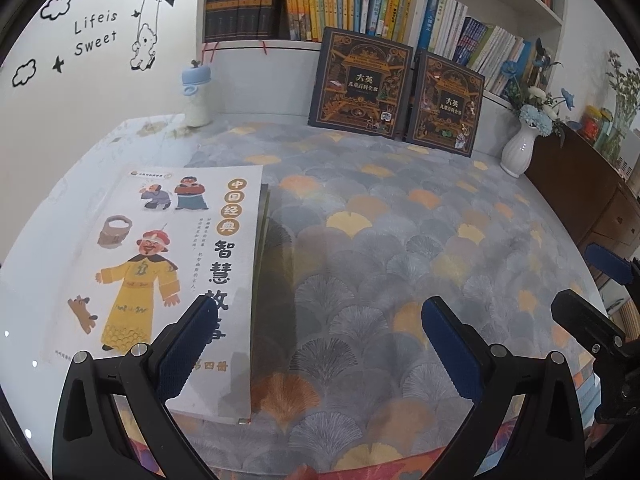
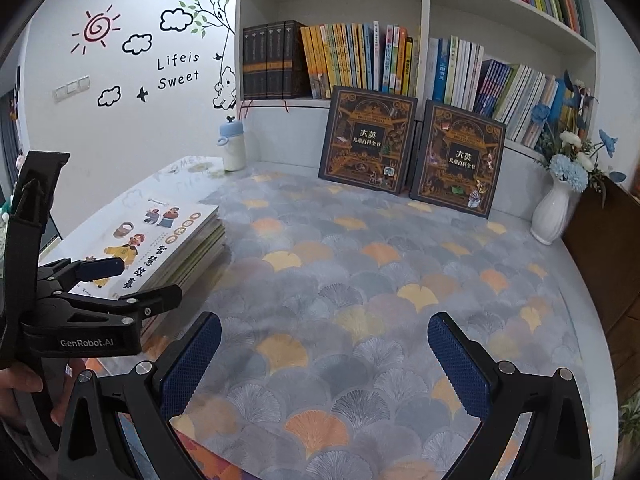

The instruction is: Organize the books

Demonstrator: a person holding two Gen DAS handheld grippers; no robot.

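On the left side of the table (image 2: 540, 304), a stack of thin books (image 2: 180, 240) is lying flat with a white picture book (image 1: 180, 264) on top, and the left gripper (image 1: 320, 364) is hovering wide open, holding nothing, its left finger over that cover and its right finger over the bare cloth. To the right, the right gripper (image 2: 324, 364) is also standing open and empty over the cloth, while two dark books (image 2: 412, 152) are leaning against the bookshelf (image 2: 425, 8) behind. I judge the stack is about to be picked up; the left gripper needs to come down and close on the stack's edge.
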